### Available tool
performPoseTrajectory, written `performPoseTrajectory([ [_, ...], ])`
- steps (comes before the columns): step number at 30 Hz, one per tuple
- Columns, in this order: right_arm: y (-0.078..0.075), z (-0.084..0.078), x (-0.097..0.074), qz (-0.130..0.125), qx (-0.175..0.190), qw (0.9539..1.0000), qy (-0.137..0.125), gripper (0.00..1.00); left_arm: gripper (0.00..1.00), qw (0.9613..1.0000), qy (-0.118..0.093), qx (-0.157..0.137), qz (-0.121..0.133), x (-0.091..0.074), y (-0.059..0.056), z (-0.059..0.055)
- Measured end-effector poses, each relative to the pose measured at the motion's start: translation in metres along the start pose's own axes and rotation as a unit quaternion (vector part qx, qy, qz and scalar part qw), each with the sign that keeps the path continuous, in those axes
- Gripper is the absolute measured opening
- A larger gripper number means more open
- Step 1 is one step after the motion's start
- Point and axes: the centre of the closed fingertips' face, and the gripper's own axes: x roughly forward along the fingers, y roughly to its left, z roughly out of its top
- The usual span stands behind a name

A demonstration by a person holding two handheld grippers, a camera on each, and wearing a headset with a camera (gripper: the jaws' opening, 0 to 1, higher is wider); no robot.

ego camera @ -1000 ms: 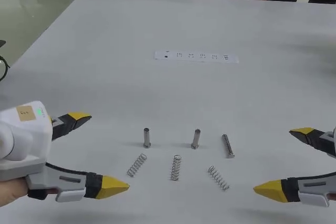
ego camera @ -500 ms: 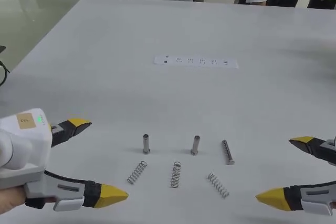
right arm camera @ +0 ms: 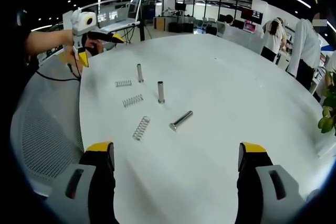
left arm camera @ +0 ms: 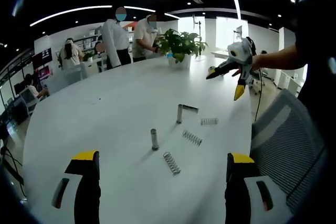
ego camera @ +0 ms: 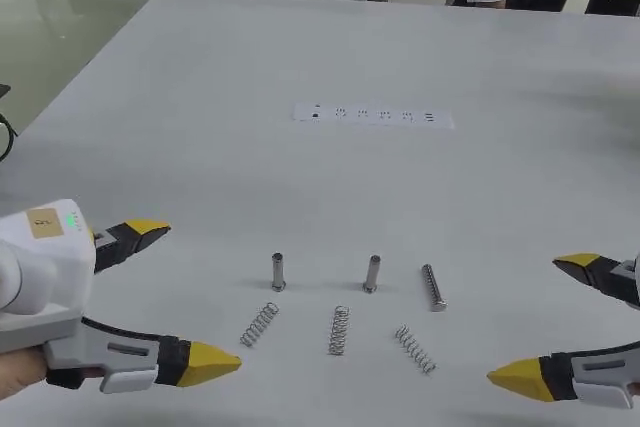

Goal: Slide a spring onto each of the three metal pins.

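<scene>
Progress: 0 of 3 springs fitted, task not begun as far as visible.

Pins: left pin (ego camera: pixel 278 272) and mid pin (ego camera: pixel 372 274) stand upright on the surface (ego camera: pixel 300 177). Right pin (ego camera: pixel 433 287) lies flat on its side, just right of the mid pin. All three are bare.

Springs: left spring (ego camera: pixel 260 324), mid spring (ego camera: pixel 339 330) and right spring (ego camera: pixel 414 348) lie loose in a row on the person's side of the pins. Each is near a pin; none is on one, none looks to touch one.

Left claw (ego camera: pixel 185 294): spread wide, nothing between the tips, off to the left of the parts. Right claw (ego camera: pixel 538 319): likewise spread and empty, well to the right. Neither touches a pin or spring.

Left to do (judgement): all 3 fits. The lying pin prob. needs standing up or holding first. Springs are small and may roll or slip when pinched.
</scene>
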Motion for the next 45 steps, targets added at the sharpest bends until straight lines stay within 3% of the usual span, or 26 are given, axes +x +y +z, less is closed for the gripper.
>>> performPoseTrajectory([
  [28,0.005,-0.002,0.003,0.016,0.017,0.9997,0.005,0.93,0.98,1.0,0.0,0.0,-0.006,0.002,-0.006,-0.001],
  [45,0.001,0.006,0.013,0.023,0.031,0.9991,0.016,0.82,0.97,1.0,0.0,-0.003,-0.007,0.003,-0.005,-0.002],
])
